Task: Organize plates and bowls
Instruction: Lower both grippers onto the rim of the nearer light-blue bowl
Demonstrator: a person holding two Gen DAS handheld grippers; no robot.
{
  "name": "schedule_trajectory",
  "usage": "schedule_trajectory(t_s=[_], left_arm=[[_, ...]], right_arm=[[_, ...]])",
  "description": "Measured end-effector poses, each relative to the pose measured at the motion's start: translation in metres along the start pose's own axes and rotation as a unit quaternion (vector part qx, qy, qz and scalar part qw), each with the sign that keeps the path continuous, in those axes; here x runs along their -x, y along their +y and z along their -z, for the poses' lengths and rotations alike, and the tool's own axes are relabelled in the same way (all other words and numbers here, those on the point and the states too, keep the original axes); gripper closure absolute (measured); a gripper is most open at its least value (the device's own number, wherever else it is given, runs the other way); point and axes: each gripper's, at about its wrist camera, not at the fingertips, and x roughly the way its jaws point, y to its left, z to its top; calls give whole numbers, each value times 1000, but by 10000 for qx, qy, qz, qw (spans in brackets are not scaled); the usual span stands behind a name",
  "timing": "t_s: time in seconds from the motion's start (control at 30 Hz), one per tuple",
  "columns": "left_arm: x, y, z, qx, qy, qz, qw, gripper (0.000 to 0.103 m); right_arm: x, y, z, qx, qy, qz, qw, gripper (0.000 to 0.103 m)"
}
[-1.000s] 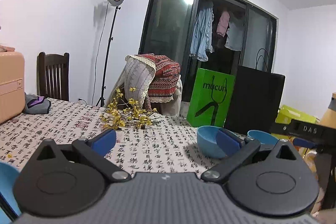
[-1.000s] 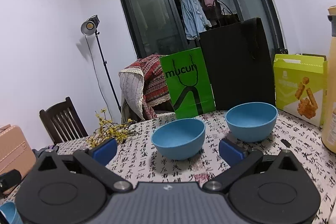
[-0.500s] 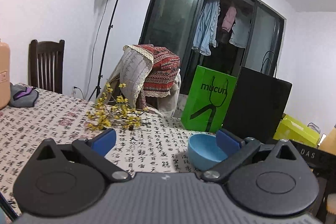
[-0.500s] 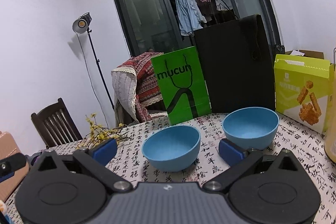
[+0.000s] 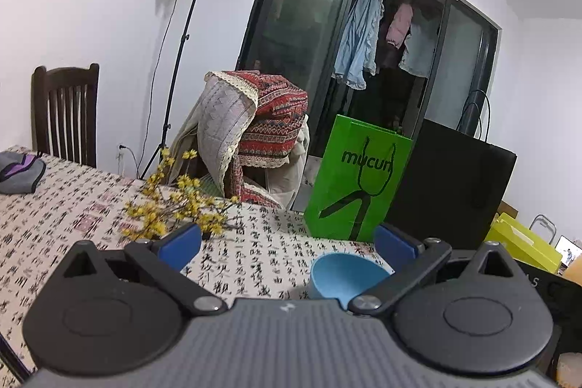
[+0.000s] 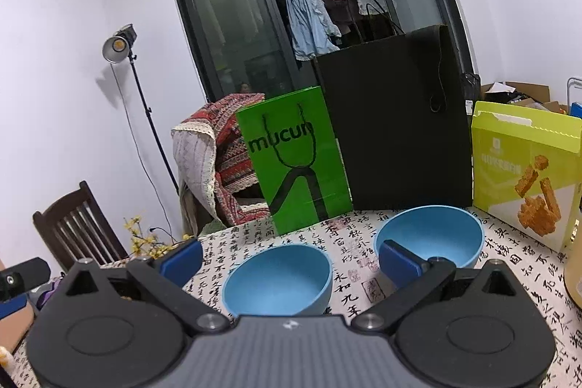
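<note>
Two plain light-blue bowls, one at lower centre [image 6: 278, 280] and one to its right [image 6: 431, 235], sit on a bench [image 6: 509, 242] clothed in white with black calligraphy; behind stand a bright green bag [image 6: 294, 162] with black lettering, a black bag [image 6: 396, 122]; at right a yellow-green box [image 6: 527, 170].

The left gripper body hides the lower part of the near blue bowl [image 5: 345, 275]; the frame edge cuts off the yellow bottle [image 6: 574, 264]
</note>
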Motion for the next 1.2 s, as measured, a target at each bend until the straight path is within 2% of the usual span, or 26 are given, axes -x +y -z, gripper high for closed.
schedule_trajectory(t_s=[0.33, 0.7, 0.9, 1.2], left_arm=[[-54, -17, -13, 0, 252, 112, 9996, 0], [-127, -27, -16, -124, 516, 14, 9986, 0], [-156, -28, -7, -205, 585, -49, 9981, 0], [-178, -23, 25, -363, 631, 127, 9973, 0]], right_arm=[[-35, -4, -21, -58, 27, 238, 9997, 0], [-81, -13, -26, -142, 46, 558, 9983, 0], [-101, -25, -17, -175, 147, 630, 9977, 0], [-119, -37, -8, -155, 249, 699, 9971, 0]])
